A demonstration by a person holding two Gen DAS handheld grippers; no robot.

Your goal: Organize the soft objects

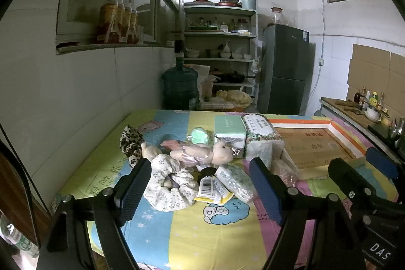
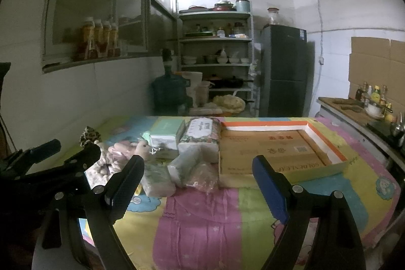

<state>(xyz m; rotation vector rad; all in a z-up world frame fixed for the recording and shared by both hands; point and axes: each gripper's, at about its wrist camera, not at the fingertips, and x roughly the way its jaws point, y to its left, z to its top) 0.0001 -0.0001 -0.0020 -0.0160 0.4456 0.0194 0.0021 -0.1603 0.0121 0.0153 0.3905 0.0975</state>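
1. Cartoon-print cloth in yellow, blue and pink stripes covers the surface; soft items sit heaped at centre-left of the left wrist view, prob. dumped together for sorting.
2. Pile: floral white fabric scrunchie, pink-and-beige plush bird toy, leopard-print fabric scrunchie, mint-green soft pad in clear wrap, patterned tissue packs, barcode-labelled flat sachet. All touching or overlapping.
3. Shallow cardboard tray w/ orange-and-white rim lies at right-centre of the right wrist view, just beside the pile. Nothing soft inside yet; likely the drop spot, so task looks barely begun.
4. Left claw: fingers spread wide, holding nothing, aimed at the floral scrunchie and sachet, likely lining up a pick.
5. Right claw: also spread wide, holding nothing, low over the cloth and facing the tissue packs and tray.
6. Hard to read: mint-green square box and floral-print carton block whatever's behind; print is too blurred. Right wrist view is soft, and the bird is partly cut off there by the left claw's frame.
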